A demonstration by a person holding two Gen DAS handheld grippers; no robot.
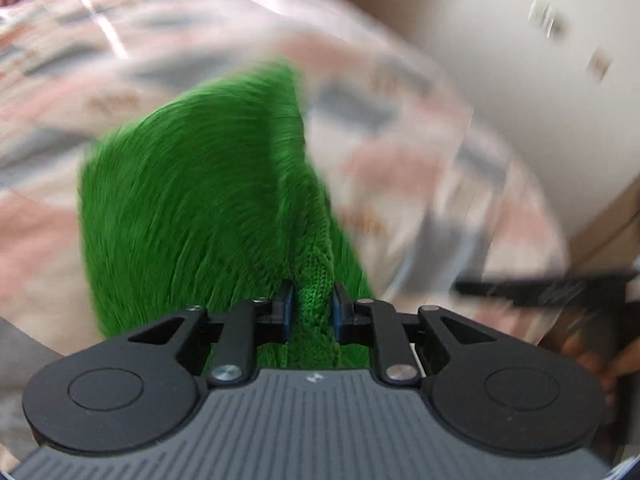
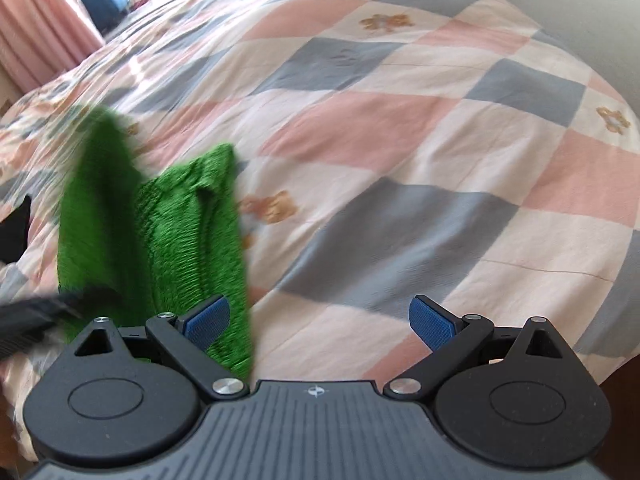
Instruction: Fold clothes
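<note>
A: State the condition of the left gripper point(image 1: 313, 312).

B: It is clamped on a fold of the green knitted sweater point(image 1: 200, 208); both blue pads point(image 1: 285, 312) press the knit between them. The garment hangs ahead of the gripper above the bed point(image 1: 400, 152). That view is blurred.

A: And the right gripper point(image 2: 320, 320)?

B: Spread wide, nothing between its pads point(image 2: 432, 322). It sits over the checked quilt point(image 2: 400, 132). From this side, the sweater shows at the left, just beside the left-hand pad, draping toward the quilt.

A: Any containers?

B: None visible. Pink curtains point(image 2: 44, 36) stand beyond the bed.
</note>
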